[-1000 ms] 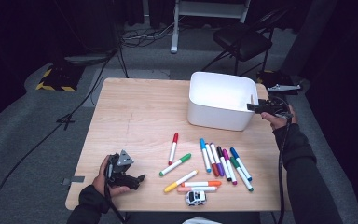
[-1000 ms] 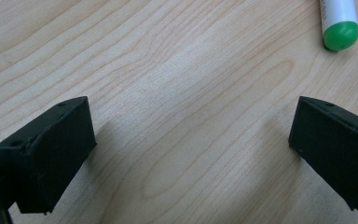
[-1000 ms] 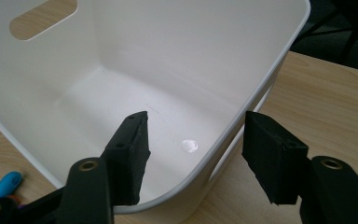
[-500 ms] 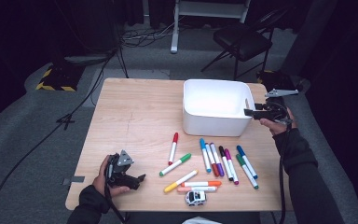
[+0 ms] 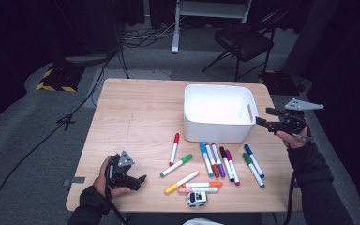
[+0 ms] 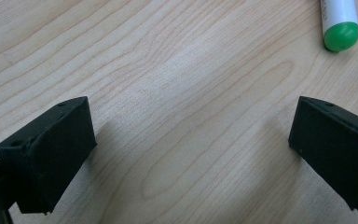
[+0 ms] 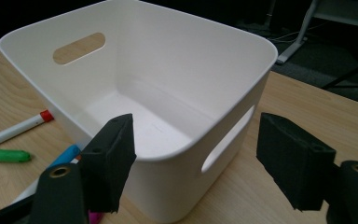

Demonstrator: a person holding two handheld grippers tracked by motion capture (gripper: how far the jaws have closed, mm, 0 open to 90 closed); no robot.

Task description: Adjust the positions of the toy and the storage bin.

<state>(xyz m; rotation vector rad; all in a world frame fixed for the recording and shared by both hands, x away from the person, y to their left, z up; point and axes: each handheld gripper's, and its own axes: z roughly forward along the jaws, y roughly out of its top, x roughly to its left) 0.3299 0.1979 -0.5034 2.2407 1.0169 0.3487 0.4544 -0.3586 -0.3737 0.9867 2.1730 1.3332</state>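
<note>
Bin (image 5: 219, 126) and tongs are parting company at the table's right edge: we are seeing the white bin sitting farther left than it did a second ago, and the right gripper (image 5: 261, 117), whose jaws have just been opening, is standing apart with nothing pressed between its pads. In the right gripper view, the bin's near corner and handle slot (image 7: 228, 140) are sitting just ahead of the spread jaws, the rim lying between them without touching either. We are finding the bin empty, its white floor (image 7: 135, 116) bare.

Markers (image 5: 215, 161) are lying loose on the wooden table (image 5: 136, 117), to the left of the right gripper and in front of the bin, with a red-capped marker (image 5: 174, 148) and a green-capped marker (image 5: 176, 165) farther left. A small toy car (image 5: 197, 198) is resting near the front edge. The left gripper (image 5: 138, 180) is resting where it was at the near left corner, well apart from the bin, its jaws spread wide over bare wood, the green-capped marker's tip (image 6: 340, 28) lying just beyond them.
</note>
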